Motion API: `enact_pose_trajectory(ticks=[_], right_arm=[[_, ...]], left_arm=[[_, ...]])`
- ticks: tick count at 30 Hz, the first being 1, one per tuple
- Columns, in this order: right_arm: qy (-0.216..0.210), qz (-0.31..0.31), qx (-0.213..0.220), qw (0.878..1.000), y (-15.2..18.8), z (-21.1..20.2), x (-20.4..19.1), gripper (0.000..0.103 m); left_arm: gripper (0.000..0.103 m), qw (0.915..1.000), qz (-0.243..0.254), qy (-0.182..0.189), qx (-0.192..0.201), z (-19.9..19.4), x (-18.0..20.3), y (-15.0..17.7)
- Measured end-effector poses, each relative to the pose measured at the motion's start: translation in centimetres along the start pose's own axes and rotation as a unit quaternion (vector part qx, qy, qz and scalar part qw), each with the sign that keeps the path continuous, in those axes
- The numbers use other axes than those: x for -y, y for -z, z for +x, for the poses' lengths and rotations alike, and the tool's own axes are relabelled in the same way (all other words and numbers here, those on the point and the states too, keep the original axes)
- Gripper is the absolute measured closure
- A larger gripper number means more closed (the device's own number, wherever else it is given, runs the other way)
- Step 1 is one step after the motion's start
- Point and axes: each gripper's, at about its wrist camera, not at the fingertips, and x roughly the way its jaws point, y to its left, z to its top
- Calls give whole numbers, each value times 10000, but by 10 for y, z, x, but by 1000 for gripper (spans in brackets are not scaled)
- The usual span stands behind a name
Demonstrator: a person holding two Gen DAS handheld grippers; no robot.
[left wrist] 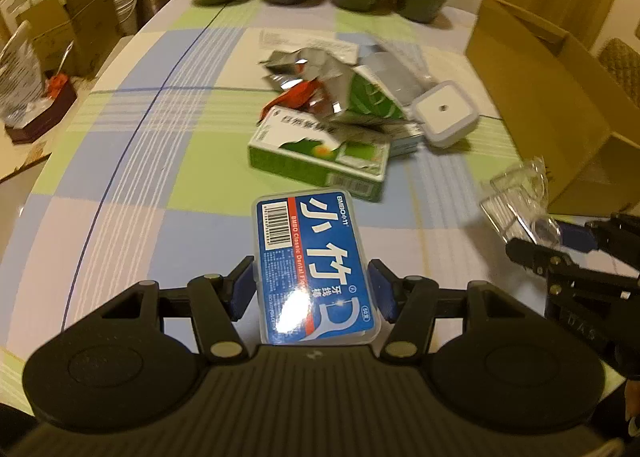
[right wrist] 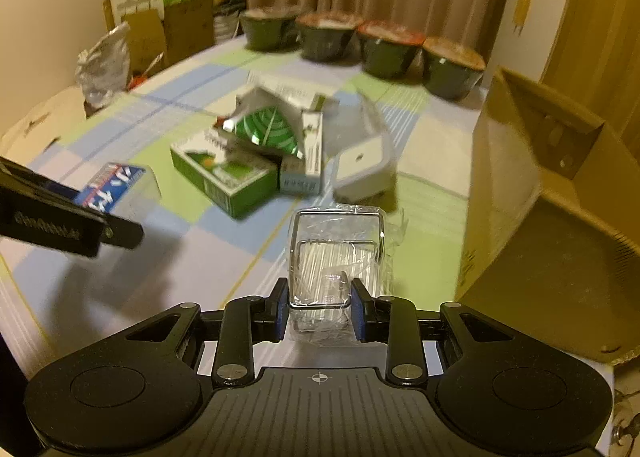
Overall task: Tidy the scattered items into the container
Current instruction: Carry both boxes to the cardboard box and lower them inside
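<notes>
Because both grippers carry something at once and the cardboard box (right wrist: 532, 193) stands at the right side of the surface (left wrist: 132, 161), the main risk I see is a collision or a slip on the way to it. The left gripper (left wrist: 312, 289) is closed to about the width of the blue floss case (left wrist: 310, 257), with its blue pads pressing on the two long sides near the near end of the case; most of the case sticks out forward, so a quick swing could make it turn or slide out, I think. The right gripper (right wrist: 320, 313) is closed much narrower, on a clear plastic packet (right wrist: 338, 265) with a thin wire frame around it. This packet is soft and shiny, so in my judgement it may crumple or slip between the pads, and a loose corner could catch on the box edge. In the left view the right gripper (left wrist: 576, 257) is just beside the box, and the left one must cross the same space, so the two could knock together if they move at the same time. The other items still lie in a heap in the middle of the surface: a green carton (left wrist: 320, 155), torn foil wrappers (left wrist: 312, 73) and a small white square device (left wrist: 444, 113), all well apart from both grippers.
</notes>
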Motion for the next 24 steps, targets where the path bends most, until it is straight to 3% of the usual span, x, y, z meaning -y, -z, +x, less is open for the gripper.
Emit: enact_pose_trajectory(ticks=[12, 24], right_arm=[[466, 154, 804, 9956, -36, -68, 39, 70], [1374, 591, 1055, 9831, -57, -90, 147, 70]], left_arm=[[48, 9952, 634, 600, 437, -33, 62, -43], [48, 9719, 1345, 1683, 944, -36, 176, -121]])
